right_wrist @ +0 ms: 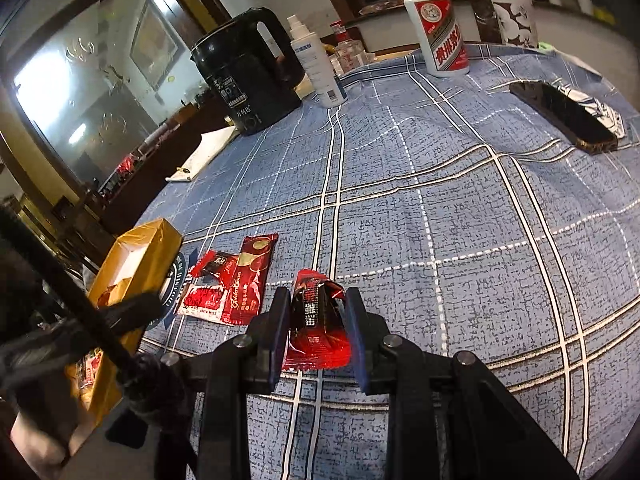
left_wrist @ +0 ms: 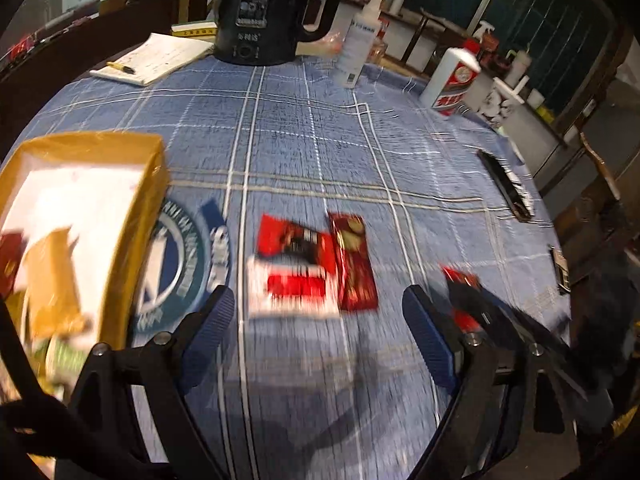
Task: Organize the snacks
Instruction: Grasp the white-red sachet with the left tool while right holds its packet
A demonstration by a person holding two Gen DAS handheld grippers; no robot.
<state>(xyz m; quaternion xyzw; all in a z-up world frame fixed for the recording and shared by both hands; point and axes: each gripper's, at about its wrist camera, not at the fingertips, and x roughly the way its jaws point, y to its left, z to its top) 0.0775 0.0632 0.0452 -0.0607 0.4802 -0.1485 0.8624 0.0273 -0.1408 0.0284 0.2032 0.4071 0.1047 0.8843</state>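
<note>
A yellow cardboard box (left_wrist: 132,208) stands at the left with packets inside; it also shows in the right wrist view (right_wrist: 136,256). Three snack packets lie overlapping on the blue checked cloth: a red-black one (left_wrist: 292,240), a red-white one (left_wrist: 294,290) and a dark red long one (left_wrist: 354,264). My left gripper (left_wrist: 318,336) is open and empty just in front of them. My right gripper (right_wrist: 318,332) is shut on a red-black packet (right_wrist: 318,328), low over the cloth. That gripper and packet (left_wrist: 460,280) show at the right of the left wrist view.
A black kettle (left_wrist: 264,12), a notepad with pen (left_wrist: 154,58), a white spray bottle (left_wrist: 358,44) and a white-red liquor bottle (left_wrist: 450,80) stand at the far side. A dark phone (right_wrist: 564,116) lies at the right. A round blue logo mat (left_wrist: 180,264) lies beside the box.
</note>
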